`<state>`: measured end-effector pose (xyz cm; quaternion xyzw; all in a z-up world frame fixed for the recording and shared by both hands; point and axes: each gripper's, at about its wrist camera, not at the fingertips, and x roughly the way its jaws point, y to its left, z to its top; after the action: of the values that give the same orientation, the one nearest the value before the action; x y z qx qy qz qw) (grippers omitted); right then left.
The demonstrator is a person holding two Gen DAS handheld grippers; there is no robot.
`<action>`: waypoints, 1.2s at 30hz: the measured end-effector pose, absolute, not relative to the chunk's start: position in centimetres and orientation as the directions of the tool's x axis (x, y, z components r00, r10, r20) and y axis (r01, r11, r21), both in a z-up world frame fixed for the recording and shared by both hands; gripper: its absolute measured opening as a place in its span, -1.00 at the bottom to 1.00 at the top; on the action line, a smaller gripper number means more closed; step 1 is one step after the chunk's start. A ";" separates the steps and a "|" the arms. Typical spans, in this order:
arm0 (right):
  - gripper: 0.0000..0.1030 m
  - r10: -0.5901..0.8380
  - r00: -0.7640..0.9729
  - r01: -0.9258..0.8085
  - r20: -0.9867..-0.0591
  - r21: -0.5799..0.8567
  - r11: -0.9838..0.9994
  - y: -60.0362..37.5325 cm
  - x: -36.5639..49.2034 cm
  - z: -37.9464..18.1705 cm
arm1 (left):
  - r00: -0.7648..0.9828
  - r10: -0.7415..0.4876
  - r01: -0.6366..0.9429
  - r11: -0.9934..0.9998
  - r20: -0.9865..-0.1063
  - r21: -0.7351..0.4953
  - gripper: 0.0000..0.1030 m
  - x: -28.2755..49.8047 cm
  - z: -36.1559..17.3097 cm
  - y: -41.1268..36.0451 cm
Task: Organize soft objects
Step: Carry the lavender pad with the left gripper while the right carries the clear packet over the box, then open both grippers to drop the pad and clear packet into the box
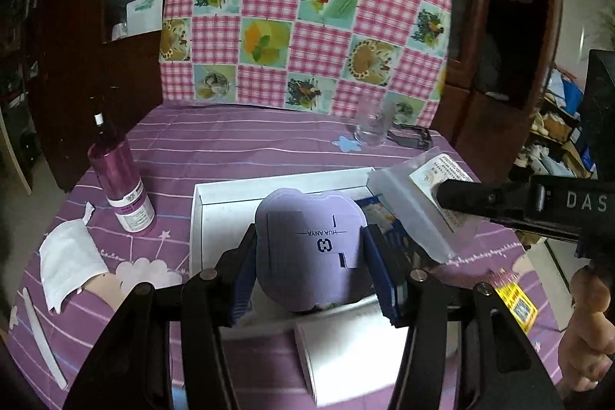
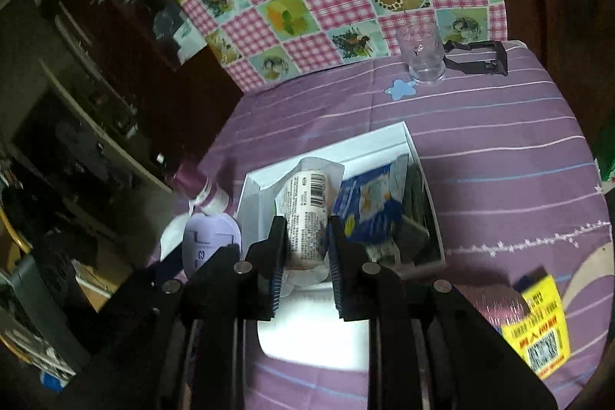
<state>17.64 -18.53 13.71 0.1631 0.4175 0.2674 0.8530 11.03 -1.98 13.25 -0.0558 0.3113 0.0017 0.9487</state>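
Over a white box on a purple-clothed table, the left gripper clamps a lilac folded mask while the right gripper pinches a clear labelled packet.

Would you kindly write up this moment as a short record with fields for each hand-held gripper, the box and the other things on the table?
left hand-held gripper: shut on the lilac pad
right hand-held gripper: shut on the clear labelled packet
white box: open, on the purple tablecloth; holds a blue packet
beside the box: pink bottle, upright
far end of table: clear glass, upright
near edge: yellow packet
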 end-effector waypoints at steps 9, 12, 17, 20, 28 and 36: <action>-0.54 0.562 0.482 -0.249 -0.673 0.510 0.823 -16.8 23.1 10.2 | 0.773 -0.038 -0.099 0.979 -0.633 -0.179 0.02 15.4 10.5 0.7; -0.54 0.522 0.461 -0.234 -0.717 0.469 0.851 -16.4 23.9 8.0 | 0.735 -0.074 -0.110 0.968 -0.674 -0.226 0.02 16.1 8.2 2.0; -0.42 0.523 0.443 -0.245 -0.728 0.463 0.852 -15.9 24.2 6.6 | 0.680 -0.127 -0.134 0.947 -0.722 -0.293 0.02 17.0 5.6 3.4; -0.39 0.506 0.435 -0.244 -0.745 0.443 0.863 -15.6 24.3 5.9 | 0.681 -0.116 -0.143 0.947 -0.723 -0.287 0.03 16.9 5.1 3.4; -0.02 0.562 0.432 -0.233 -0.705 0.514 0.825 -15.6 24.1 5.6 | 0.707 -0.060 -0.135 0.966 -0.705 -0.219 0.50 16.0 5.4 2.5; 0.47 0.596 0.484 -0.270 -0.641 0.539 0.798 -16.0 23.0 8.2 | 0.752 -0.109 -0.102 0.955 -0.650 -0.278 0.62 14.9 6.8 2.7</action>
<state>22.97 -16.03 8.19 0.1865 0.4381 0.2575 0.8408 14.86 2.73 6.81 -0.1496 0.3522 -0.0019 0.9239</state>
